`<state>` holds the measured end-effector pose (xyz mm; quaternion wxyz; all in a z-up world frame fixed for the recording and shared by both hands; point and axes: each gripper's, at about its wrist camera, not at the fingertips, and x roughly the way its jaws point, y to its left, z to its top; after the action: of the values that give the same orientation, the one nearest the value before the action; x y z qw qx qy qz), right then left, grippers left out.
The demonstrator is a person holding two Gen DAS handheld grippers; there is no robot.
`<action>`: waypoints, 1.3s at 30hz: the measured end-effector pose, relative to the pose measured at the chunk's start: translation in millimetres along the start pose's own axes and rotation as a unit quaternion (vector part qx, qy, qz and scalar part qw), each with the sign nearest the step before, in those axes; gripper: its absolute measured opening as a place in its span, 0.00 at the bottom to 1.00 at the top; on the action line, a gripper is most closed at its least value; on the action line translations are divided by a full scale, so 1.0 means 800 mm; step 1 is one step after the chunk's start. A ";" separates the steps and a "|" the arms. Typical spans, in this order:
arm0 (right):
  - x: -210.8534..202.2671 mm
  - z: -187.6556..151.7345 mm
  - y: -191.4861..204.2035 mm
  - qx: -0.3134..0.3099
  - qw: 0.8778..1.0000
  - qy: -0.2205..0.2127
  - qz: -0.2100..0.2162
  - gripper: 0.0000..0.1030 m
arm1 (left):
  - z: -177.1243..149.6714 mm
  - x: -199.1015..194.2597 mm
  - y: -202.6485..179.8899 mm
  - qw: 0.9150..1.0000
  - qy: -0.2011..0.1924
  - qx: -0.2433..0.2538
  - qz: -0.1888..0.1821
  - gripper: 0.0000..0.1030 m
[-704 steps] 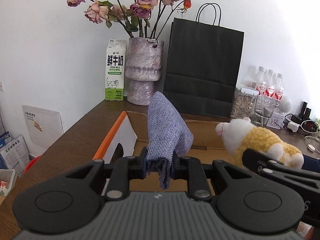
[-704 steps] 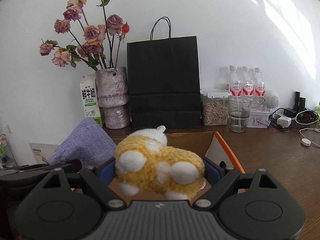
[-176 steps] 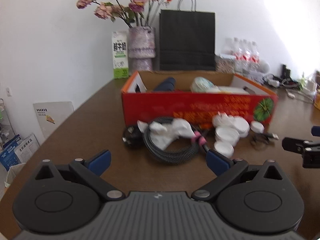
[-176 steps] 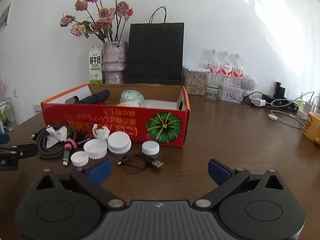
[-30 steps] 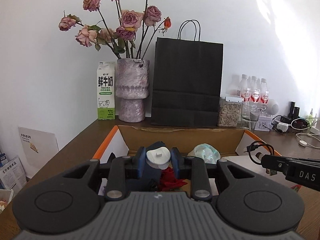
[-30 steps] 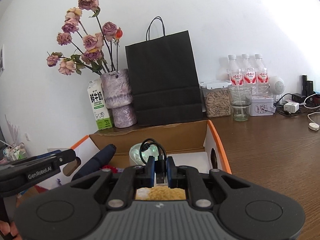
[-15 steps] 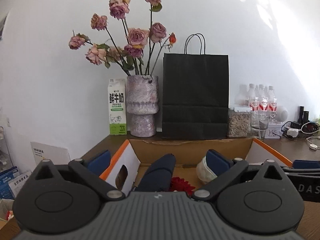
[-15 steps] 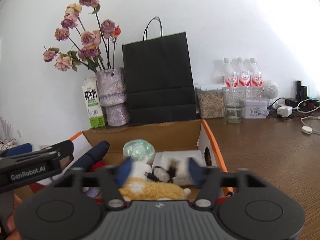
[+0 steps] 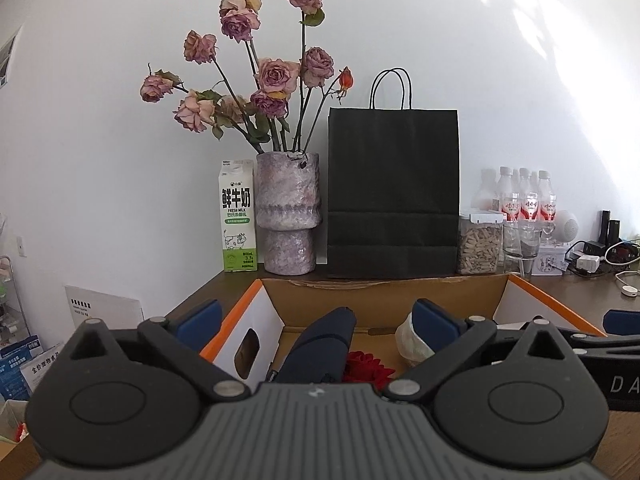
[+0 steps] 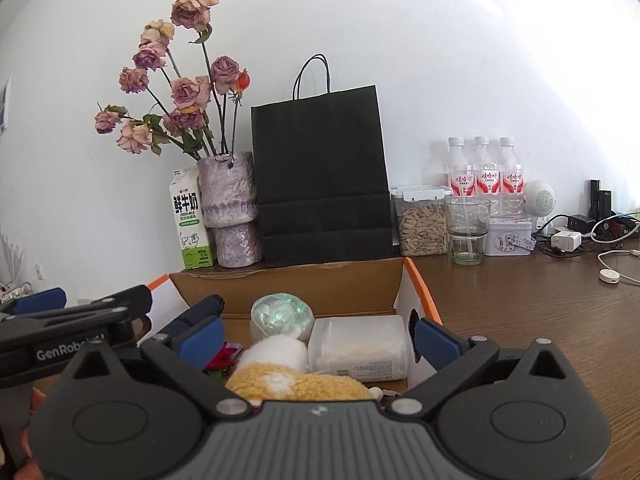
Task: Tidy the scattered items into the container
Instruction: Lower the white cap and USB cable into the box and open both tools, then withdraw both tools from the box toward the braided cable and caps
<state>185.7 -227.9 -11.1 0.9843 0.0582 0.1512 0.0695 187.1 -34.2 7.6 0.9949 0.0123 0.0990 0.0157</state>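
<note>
Left gripper (image 9: pixel 316 322): spread, nothing held, above the box (image 9: pixel 384 292).
Right gripper (image 10: pixel 318 338): spread, nothing held.
Risk: box wall possibly snagged on withdrawal.

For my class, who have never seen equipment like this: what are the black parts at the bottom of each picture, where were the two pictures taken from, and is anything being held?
Each picture comes from a camera on a hand-held two-fingered tool, looking along its blue-tipped fingers. One shows the left tool, the other the right tool. Both are open and hold nothing. Below them sits a cardboard box on a wooden table, holding a plush toy, a white packet and a dark folded umbrella.
</note>
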 end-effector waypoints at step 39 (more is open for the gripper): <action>-0.059 -0.044 0.012 -0.063 0.998 -0.025 -0.001 1.00 | -0.045 -0.056 0.036 0.999 0.015 0.005 0.046 1.00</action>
<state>128.8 -222.7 -29.5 0.9896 -0.0024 0.1216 0.0767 135.3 -5.8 -18.4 0.9915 0.0218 0.1129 0.0613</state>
